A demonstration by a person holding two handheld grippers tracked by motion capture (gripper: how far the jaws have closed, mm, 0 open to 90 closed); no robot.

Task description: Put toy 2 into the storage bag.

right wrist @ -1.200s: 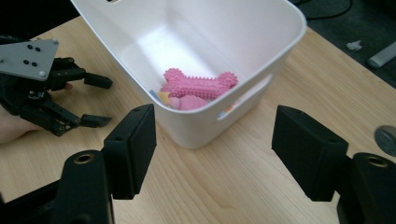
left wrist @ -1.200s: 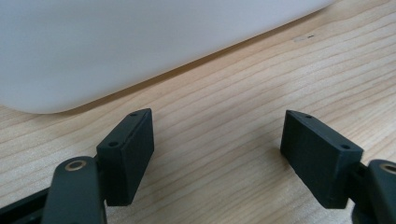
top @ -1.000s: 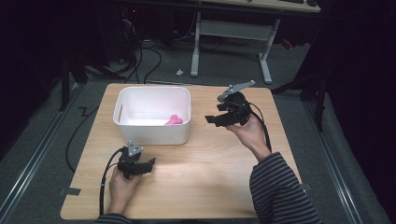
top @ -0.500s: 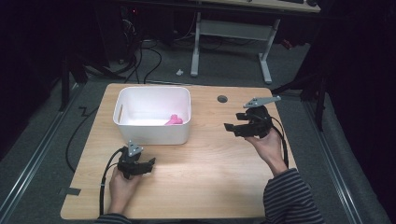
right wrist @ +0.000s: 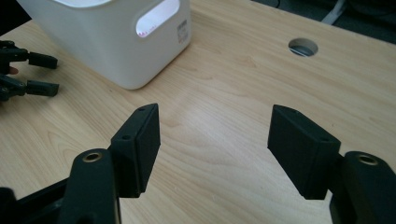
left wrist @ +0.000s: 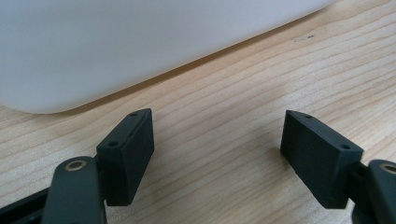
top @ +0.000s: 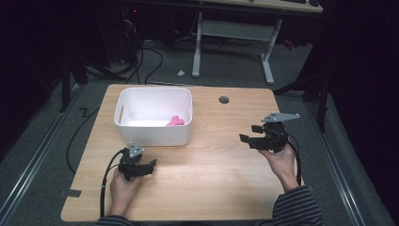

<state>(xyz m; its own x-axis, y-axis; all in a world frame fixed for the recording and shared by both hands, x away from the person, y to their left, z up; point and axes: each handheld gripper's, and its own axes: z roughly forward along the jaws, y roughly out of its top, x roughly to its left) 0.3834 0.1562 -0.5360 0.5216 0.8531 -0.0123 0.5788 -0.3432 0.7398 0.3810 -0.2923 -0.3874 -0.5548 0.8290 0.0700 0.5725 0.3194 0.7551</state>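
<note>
Both grippers are released and hold nothing: the left gripper (top: pixel 149 165) sits low just before the bin (top: pixel 141 134), the right gripper (top: pixel 249 134) well off to its right. A pink toy (top: pixel 175 121) lies inside the bin, against its right wall.

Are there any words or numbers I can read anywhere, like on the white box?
Nothing here reads as a word or number.
Small grey label on the end wall of the white plastic bin, seen in the right gripper view: print too small and blurred to read.
Black jaws of both grippers, light wooden table, pink object in the bin: no writing.
</note>
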